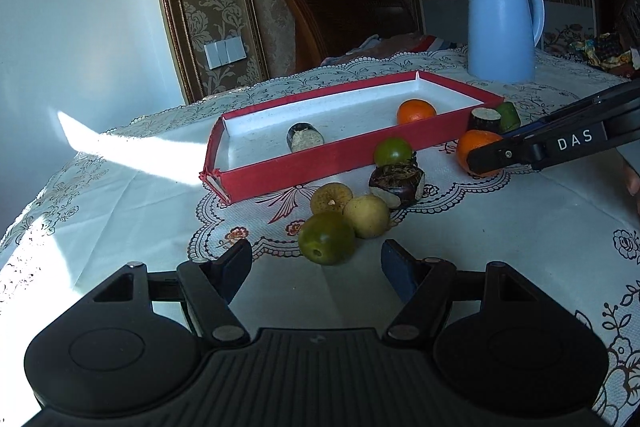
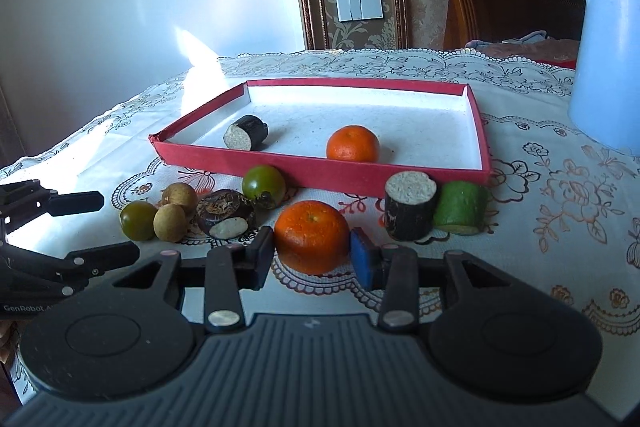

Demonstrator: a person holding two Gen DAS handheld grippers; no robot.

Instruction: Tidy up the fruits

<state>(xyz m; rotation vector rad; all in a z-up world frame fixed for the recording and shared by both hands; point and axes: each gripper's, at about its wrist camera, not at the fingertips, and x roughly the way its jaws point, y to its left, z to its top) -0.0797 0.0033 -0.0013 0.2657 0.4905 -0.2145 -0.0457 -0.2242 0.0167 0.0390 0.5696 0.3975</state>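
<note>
Fruits lie scattered on the lace-covered surface (image 2: 540, 195), just in front of a red tray (image 2: 320, 173). Inside the tray sit 1 orange (image 2: 353, 143) and 1 dark cut cane piece (image 2: 245, 133) (its pale end faces the near wall). The right gripper (image 2: 312, 253) has its jaws closed snugly on a second orange (image 2: 311, 234) resting outside the tray, pads pressing both sides. Just right of it stand a dark cane stub (image 2: 410, 205) and a green stub (image 2: 460, 207), touching each other. To its left cluster a water chestnut (image 2: 226, 213), a green tomato (image 2: 263, 183) behind it, 2 tan longans (image 2: 174, 211) and another green fruit (image 2: 138, 221). The left gripper (image 1: 316, 261) hovers over that cluster, jaws roughly half open and empty, the nearest green fruit just ahead of them. A blue kettle (image 1: 502, 27) stands behind the tray.
</note>
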